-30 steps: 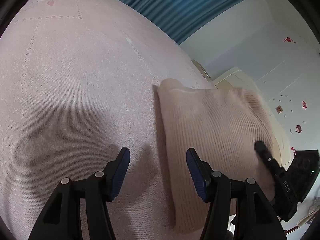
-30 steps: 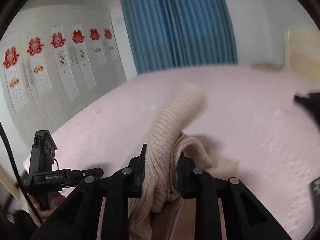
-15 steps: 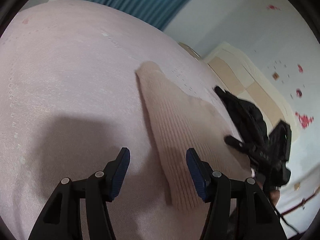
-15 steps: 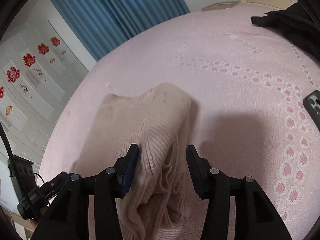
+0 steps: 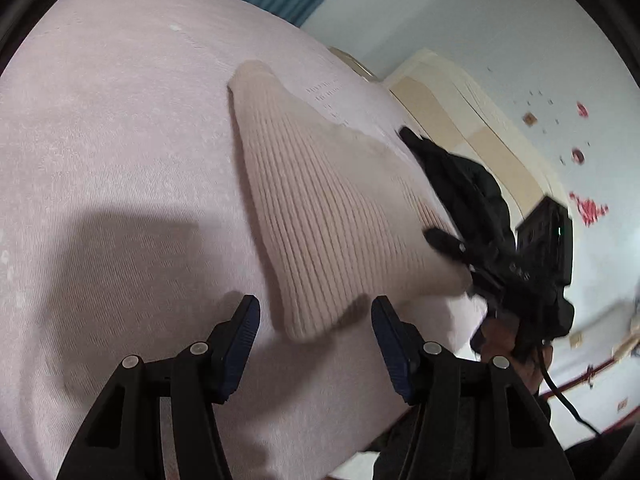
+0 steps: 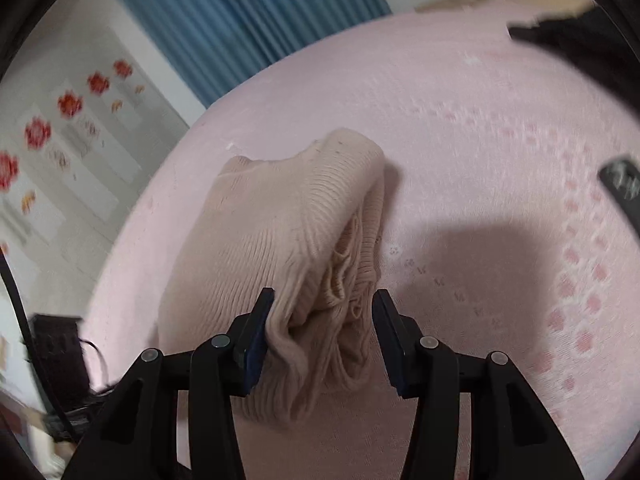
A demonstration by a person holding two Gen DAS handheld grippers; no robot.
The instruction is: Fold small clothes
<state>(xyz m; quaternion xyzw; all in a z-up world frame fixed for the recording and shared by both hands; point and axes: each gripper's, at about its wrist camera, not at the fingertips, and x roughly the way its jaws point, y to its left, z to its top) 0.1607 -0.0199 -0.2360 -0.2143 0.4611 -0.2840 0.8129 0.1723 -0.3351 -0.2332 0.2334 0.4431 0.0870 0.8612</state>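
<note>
A beige ribbed sweater lies folded on the pink bedspread. My left gripper is open just short of the sweater's near corner, with nothing between its pads. In the right wrist view the sweater lies bunched, its loose end between the jaws of my right gripper. That gripper is open: fabric brushes the left pad and the right pad stands apart. The right gripper also shows in the left wrist view, at the sweater's far side.
A black garment lies on the bed beyond the sweater, near the cream headboard. A dark phone rests at the right on the patterned bedspread. Blue curtains and a decorated wardrobe stand behind.
My right gripper held the sweater up pinched tight a second ago. It has come down, its jaws have spread, and the sweater now rests on the bed. The left view swung right.
</note>
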